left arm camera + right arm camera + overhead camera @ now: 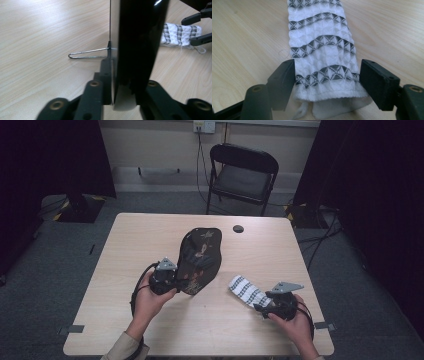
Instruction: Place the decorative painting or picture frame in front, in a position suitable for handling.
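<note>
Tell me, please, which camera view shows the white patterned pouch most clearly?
The right gripper view: the white patterned pouch lies close up between the right gripper jaws, its weave plain. The high view shows it small; the left gripper view shows one end past the dark board.

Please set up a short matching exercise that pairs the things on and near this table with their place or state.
Things:
1. dark patterned object
2. striped white pouch
3. folding chair
4. left claw

Places or states:
A. behind the table
B. clamped shut on the dark object's edge
C. lying flat between the right claw's jaws
D. held up at the table's middle

Pairs: 1-D, 2-C, 3-A, 4-B
</note>
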Motion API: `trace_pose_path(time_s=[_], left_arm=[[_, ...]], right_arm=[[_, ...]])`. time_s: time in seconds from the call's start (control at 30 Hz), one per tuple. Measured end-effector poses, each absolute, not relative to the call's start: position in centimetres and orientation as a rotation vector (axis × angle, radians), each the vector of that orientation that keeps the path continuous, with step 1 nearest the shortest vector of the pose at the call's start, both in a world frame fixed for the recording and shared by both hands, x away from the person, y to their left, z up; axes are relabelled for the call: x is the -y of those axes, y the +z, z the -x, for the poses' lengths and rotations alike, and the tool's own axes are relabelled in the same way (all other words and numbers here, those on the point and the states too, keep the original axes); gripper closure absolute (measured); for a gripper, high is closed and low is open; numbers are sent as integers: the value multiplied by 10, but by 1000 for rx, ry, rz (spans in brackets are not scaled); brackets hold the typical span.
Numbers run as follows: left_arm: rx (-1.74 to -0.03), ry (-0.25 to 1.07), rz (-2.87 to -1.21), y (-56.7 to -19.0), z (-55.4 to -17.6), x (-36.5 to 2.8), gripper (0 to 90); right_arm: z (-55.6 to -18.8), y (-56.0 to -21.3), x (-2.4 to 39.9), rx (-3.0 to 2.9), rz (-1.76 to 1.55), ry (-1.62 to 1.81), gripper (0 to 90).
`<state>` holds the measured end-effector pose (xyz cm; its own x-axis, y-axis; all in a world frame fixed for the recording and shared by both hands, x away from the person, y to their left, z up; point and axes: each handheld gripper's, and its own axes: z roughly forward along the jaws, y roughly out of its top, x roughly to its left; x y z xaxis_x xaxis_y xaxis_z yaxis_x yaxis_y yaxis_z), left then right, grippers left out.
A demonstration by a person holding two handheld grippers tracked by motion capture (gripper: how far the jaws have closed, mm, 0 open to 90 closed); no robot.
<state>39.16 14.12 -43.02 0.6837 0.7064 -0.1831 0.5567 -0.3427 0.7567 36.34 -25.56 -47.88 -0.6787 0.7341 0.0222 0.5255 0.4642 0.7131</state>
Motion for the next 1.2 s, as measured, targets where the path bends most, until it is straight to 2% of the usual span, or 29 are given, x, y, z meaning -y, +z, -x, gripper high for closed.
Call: trace_pose_path(time_s=[0.07, 0.33, 0.6, 0.8, 0.9, 1.2], left_arm=[[-967, 213, -2021, -433, -391, -141, 690], [-983, 220, -2025, -444, -385, -145, 646], [-974, 214, -2004, -446, -384, -146, 683], [-973, 196, -2016, -447, -386, -142, 778], [-982, 204, -2019, -446, -386, -143, 782], [-986, 187, -2009, -446, -388, -146, 784]], right_arm=[[-363, -479, 255, -2445, -1074, 1030, 325], [-366, -477, 252, -2465, -1088, 1009, 355], [-370, -480, 248, -2458, -1140, 987, 441], [-371, -479, 247, -2456, -1165, 980, 427], [-370, -478, 246, -2446, -1173, 991, 403], [-370, -475, 247, -2445, -1162, 987, 403]])
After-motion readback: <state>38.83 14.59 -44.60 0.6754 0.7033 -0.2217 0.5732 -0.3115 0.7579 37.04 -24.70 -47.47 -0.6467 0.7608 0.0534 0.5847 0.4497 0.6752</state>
